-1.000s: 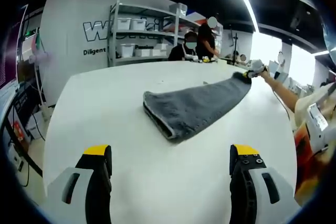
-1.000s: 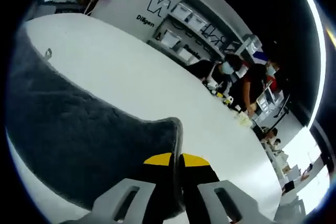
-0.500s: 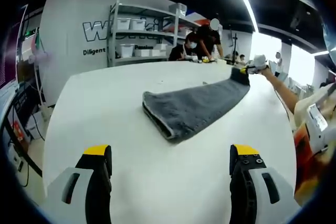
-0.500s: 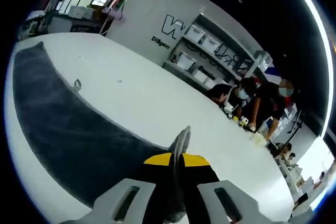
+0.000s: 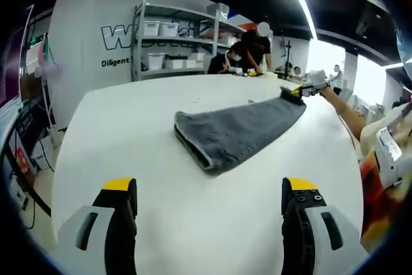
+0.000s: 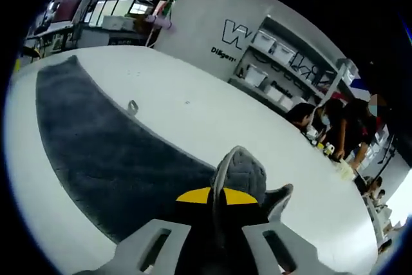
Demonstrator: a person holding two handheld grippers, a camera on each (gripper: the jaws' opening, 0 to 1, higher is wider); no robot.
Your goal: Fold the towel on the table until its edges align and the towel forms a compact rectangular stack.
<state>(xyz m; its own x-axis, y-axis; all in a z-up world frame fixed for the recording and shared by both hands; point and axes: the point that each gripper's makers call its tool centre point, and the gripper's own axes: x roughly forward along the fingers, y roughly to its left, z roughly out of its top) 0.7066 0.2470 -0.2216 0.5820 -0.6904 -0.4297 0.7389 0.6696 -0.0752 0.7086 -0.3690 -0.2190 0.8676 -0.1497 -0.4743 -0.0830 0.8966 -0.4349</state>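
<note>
- My right gripper (image 6: 216, 196) pinches the far corner of the grey towel (image 5: 238, 130), lifted off the white table (image 5: 129, 133).
- My left gripper (image 5: 209, 188) hangs spread apart, near the towel's folded end.

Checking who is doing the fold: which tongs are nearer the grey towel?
The right tongs are nearer: they are shut on the towel's far corner, lifted off the table. The left tongs are open, short of the near folded end.

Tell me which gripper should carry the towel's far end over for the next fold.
Right. The right gripper already has its jaws shut on the towel at that far end, while the left gripper hangs open, short of the near folded edge.
</note>
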